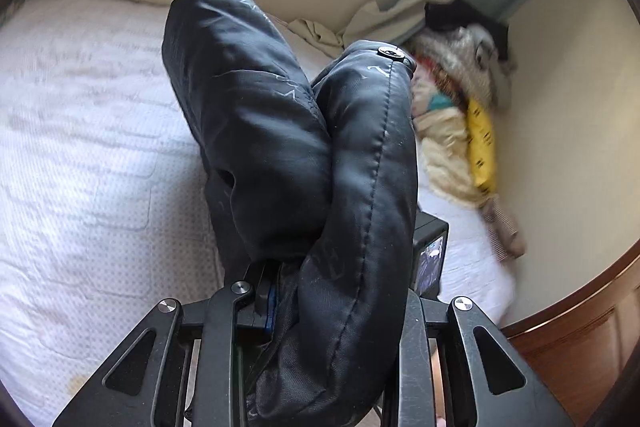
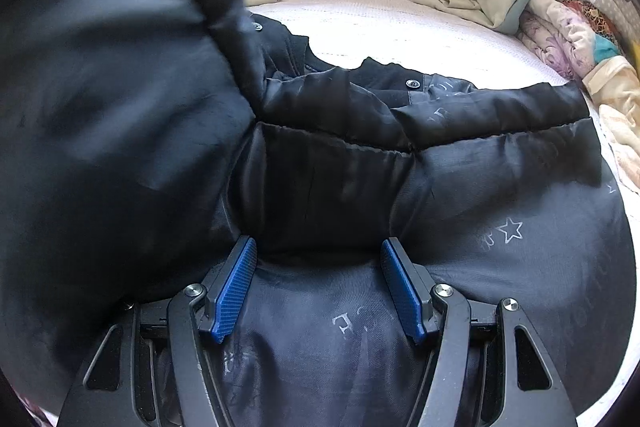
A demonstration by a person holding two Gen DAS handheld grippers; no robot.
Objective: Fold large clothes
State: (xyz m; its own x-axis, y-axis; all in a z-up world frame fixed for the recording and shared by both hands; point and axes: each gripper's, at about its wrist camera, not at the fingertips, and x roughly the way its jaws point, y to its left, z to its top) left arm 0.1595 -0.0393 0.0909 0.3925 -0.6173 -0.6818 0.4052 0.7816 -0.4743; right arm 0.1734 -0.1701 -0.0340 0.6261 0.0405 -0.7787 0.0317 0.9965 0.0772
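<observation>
Black puffer jacket (image 2: 440, 163) lies across the white mattress (image 2: 400, 27), mostly spread out with no neat fold yet, so early stage: 1 side being brought over, rest of folding and squaring left, I'd judge. Left gripper (image 1: 320, 279) is clamped on a thick padded edge of the jacket, lifted clear above the mattress, its pads mostly buried in fabric. Right gripper (image 2: 318, 287) sits with jaws roughly half apart, blue pads (image 2: 234, 287) resting on the jacket body near its front edge, pinching nothing, seemingly pinning it down.
</observation>
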